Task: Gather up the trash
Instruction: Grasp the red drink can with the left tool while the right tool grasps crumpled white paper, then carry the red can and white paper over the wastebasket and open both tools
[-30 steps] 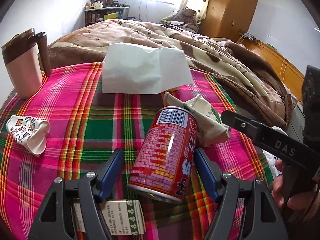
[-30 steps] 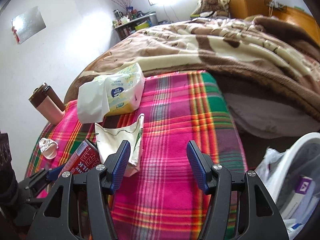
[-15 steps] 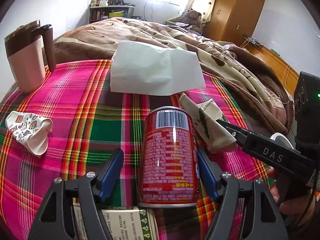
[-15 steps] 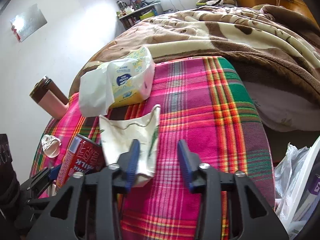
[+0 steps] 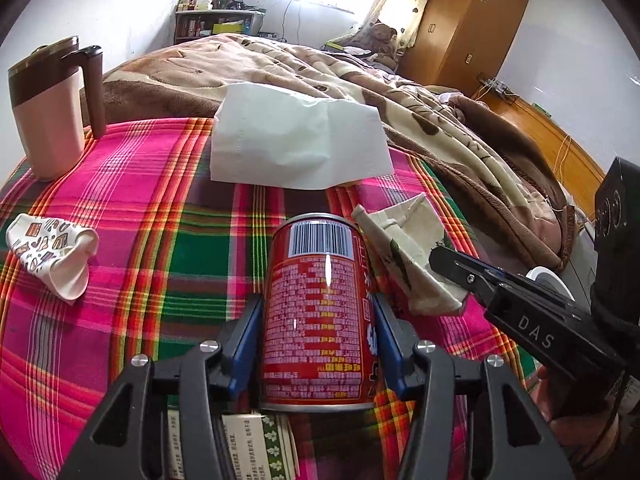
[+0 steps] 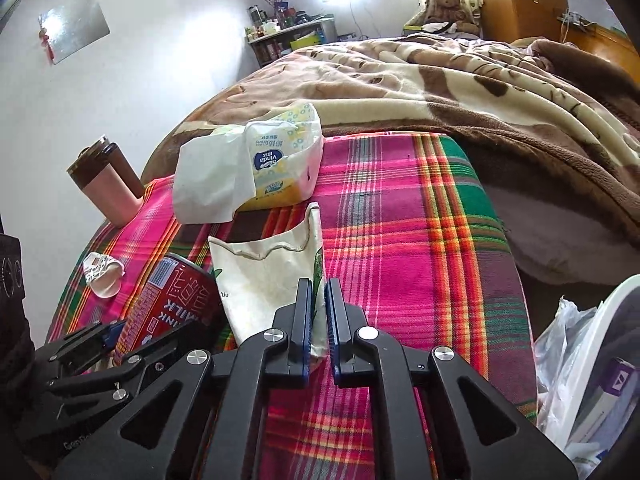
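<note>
A red drink can (image 5: 320,312) stands upright on the plaid tablecloth (image 5: 160,200). My left gripper (image 5: 318,300) is closing around it, and its blue pads (image 5: 250,332) touch both sides of the can. Just right of the can lies a crumpled white paper bag with green print (image 6: 260,280). My right gripper (image 6: 318,292) is shut on that bag's right edge, with the paper pinched between the pads. The can (image 6: 172,300) and the left gripper (image 6: 112,332) also show at the lower left of the right wrist view.
A pink mug with a brown lid (image 5: 48,120) stands at the back left. A tissue pack (image 6: 280,160) with a loose sheet (image 5: 296,144) lies behind the bag. A crushed patterned cup (image 5: 52,248) is at left. A leaflet (image 5: 256,440) lies under the can. A lined bin (image 6: 580,360) sits right of the table.
The can went from tilted to upright and the left jaws closed in onto it. The right jaws went from wide open to shut on the paper bag's edge.
</note>
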